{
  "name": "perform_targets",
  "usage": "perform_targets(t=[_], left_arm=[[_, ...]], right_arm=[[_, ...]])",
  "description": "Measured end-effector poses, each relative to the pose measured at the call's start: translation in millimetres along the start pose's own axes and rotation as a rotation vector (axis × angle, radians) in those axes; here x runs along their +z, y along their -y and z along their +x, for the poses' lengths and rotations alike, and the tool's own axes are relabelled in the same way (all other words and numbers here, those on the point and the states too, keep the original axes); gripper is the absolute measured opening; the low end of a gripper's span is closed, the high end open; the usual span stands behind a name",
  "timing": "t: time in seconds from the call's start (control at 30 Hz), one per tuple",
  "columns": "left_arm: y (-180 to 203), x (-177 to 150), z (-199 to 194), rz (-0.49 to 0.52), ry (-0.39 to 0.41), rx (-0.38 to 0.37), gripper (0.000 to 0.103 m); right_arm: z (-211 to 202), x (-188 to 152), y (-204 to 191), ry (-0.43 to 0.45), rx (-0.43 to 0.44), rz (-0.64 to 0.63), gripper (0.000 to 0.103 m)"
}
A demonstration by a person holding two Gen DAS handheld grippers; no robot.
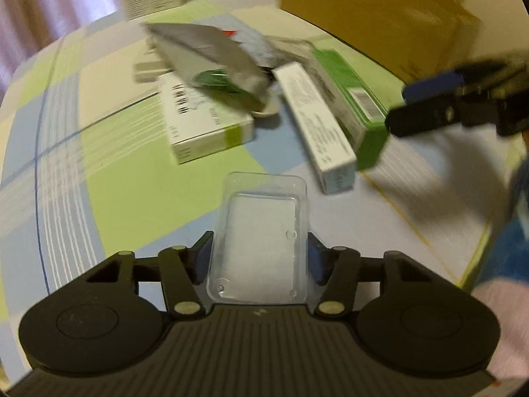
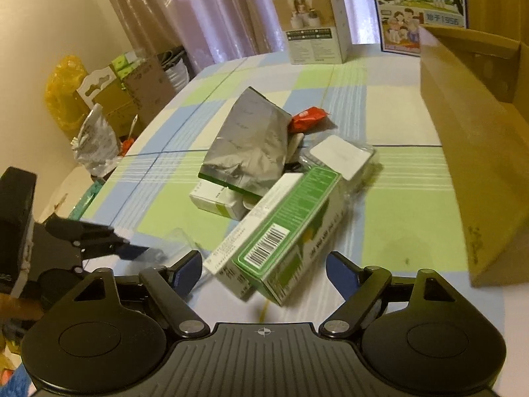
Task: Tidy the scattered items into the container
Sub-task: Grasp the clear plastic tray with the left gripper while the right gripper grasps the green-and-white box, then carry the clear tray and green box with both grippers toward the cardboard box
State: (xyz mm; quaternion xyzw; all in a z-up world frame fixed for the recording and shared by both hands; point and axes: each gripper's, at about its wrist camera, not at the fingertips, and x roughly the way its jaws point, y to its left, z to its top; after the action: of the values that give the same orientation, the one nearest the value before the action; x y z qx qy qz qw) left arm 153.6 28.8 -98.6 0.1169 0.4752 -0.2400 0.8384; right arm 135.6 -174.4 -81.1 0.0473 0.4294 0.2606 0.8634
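My left gripper [image 1: 259, 251] is shut on a clear plastic blister tray [image 1: 261, 228] held above the checked tablecloth; it shows at the left of the right wrist view [image 2: 132, 249]. My right gripper [image 2: 264, 271] is open, its jaws on either side of the near end of a green and white box [image 2: 291, 228], not closed on it; it also shows at the right of the left wrist view [image 1: 406, 109], by the same box [image 1: 350, 99]. The brown cardboard container [image 2: 469, 145] stands at the right. A silver foil pouch [image 2: 251, 145], a red packet [image 2: 307, 117] and white boxes [image 1: 205, 122] lie in a heap.
A long white box [image 1: 317, 125] lies beside the green one. A white card in clear plastic [image 2: 344, 155] lies behind the heap. A white carton [image 2: 314, 26] and a milk carton [image 2: 420, 6] stand at the table's far edge. Boxes and bags [image 2: 99, 99] sit beyond the left edge.
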Motion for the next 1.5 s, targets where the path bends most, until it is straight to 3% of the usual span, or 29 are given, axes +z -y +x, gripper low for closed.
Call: perform_targets(t=[0.17,0.4,0.53,0.6,1.0,1.5], left_arm=[[1.8,-2.6,-4.9,-0.107,0.021,0.005,0.052],[14.1,-2.3,-3.7,-0.058,0.007,0.052,0.052],[19.9,-3.0,-5.1,-0.048,0.002,0.053,0.052],[21.4,-3.4,-6.5,-0.051,0.005,0.055,0.052],[19.2,0.9,-1.1,-0.068,0.006,0.063,0.055],[23.6,1.9,0.4,-0.047,0.012,0.092,0.052]], right_arm=[[13.0,3.6,5.6,-0.025,-0.001,0.041,0.062],[-1.1,-1.8,13.2,-0.035,-0.069,0.030,0.048],[-16.9,-9.1,10.9,-0.029,-0.198,-0.019,0.047],[-18.6,-11.5,13.6,-0.026,-0.215,-0.014,0.047],[-1.7,-5.3,15.3,0.022,-0.161,-0.031,0.047],[22.9,1.6,6.0,-0.001,-0.193,-0.168,0.045]])
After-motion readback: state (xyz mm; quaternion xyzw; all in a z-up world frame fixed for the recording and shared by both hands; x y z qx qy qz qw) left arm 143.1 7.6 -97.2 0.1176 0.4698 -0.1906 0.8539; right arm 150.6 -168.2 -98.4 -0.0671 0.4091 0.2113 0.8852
